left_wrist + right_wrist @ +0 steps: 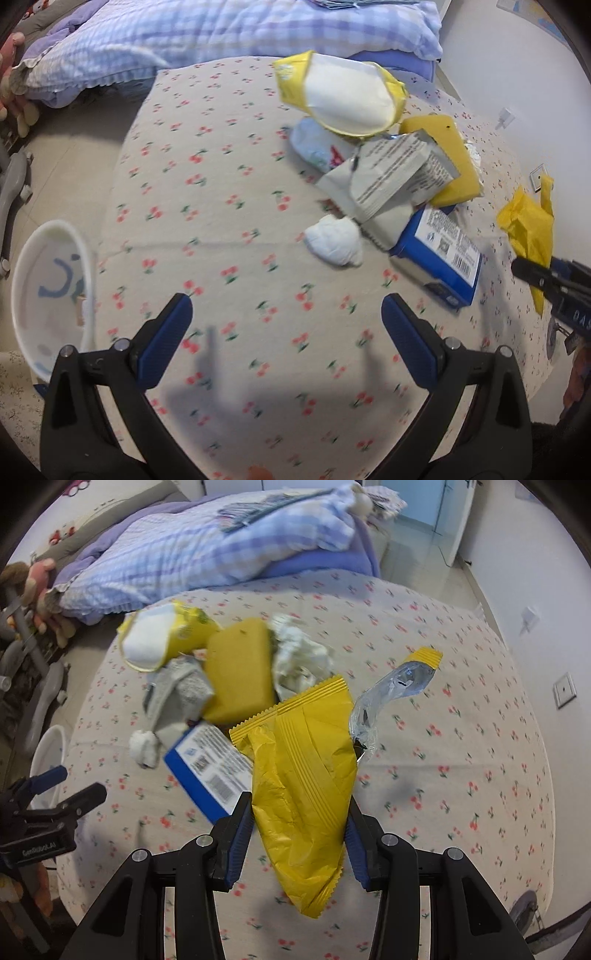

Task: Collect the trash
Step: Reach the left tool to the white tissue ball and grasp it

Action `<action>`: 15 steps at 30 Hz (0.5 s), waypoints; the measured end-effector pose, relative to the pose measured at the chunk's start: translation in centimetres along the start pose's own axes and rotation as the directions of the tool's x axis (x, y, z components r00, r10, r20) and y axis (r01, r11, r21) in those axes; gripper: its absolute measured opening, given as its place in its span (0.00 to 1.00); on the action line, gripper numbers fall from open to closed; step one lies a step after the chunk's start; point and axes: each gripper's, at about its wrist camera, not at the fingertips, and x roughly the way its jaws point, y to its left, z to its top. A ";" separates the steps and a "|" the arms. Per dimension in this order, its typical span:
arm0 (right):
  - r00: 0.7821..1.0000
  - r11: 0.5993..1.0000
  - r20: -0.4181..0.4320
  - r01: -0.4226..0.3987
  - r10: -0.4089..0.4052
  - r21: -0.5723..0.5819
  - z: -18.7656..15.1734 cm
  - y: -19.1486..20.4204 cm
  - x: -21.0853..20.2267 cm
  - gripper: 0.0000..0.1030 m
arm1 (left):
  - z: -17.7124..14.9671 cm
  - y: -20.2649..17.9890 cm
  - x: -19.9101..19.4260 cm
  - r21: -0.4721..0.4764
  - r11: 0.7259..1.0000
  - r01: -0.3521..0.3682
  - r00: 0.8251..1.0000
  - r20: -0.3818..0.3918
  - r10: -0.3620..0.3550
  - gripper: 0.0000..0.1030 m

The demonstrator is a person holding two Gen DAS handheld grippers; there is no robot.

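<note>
Right wrist alone shows right hand-held gripper (299, 834) clamping yellow wrapper (303, 775); left hand-held gripper (286, 325) gapes

Both wrist views look down and forward, close over the cherry-print bedspread (229, 236), left from the near-left, right from the near-right, sharing the trash pile (388, 173) and plaid quilt (207, 546).
</note>
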 end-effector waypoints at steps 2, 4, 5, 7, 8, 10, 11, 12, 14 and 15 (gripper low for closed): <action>1.000 1.000 -0.010 -0.002 0.002 0.009 -0.3 -0.8 0.2 0.46 | 0.3 -0.6 0.6 -0.005 1.000 0.006 1.000 0.018 -0.006 0.99; 1.000 1.000 -0.010 0.001 -0.001 0.013 -0.4 -1.6 0.3 0.46 | 0.6 -1.0 1.2 -0.007 1.000 0.010 0.999 0.041 -0.010 0.99; 1.000 1.000 -0.009 0.002 -0.001 0.015 -0.4 -1.9 0.2 0.46 | 0.8 -1.2 1.5 -0.007 1.000 0.011 0.998 0.055 -0.010 0.96; 1.000 1.000 -0.007 0.002 -0.002 0.018 -0.6 -2.3 0.1 0.47 | 0.9 -1.6 1.9 -0.001 1.000 0.018 0.997 0.077 -0.018 0.88; 1.000 1.000 -0.008 0.002 -0.002 0.020 -0.6 -2.6 0.1 0.47 | 1.0 -1.8 2.2 0.003 1.000 0.020 0.996 0.086 -0.020 0.84; 1.000 1.000 -0.009 0.004 -0.004 0.023 -0.7 -3.0 0.1 0.47 | 1.1 -2.0 2.7 0.008 1.000 0.021 0.995 0.099 -0.021 0.76; 1.000 1.000 -0.009 0.006 -0.005 0.024 -0.8 -3.1 0.1 0.47 | 1.1 -2.1 3.0 0.008 1.000 0.022 0.994 0.103 -0.023 0.71; 1.000 1.000 -0.009 0.007 -0.006 0.027 -0.8 -3.3 0.1 0.47 | 1.1 -2.1 3.2 0.006 1.000 0.025 0.994 0.107 -0.025 0.68; 1.000 0.999 -0.010 0.009 -0.009 0.031 -0.9 -3.7 0.1 0.47 | 1.1 -2.2 3.6 -0.002 1.000 0.026 0.994 0.107 -0.026 0.66; 1.000 0.999 -0.010 0.010 -0.009 0.033 -0.9 -3.9 0.1 0.47 | 1.0 -2.2 3.7 -0.006 1.000 0.028 0.994 0.107 -0.027 0.64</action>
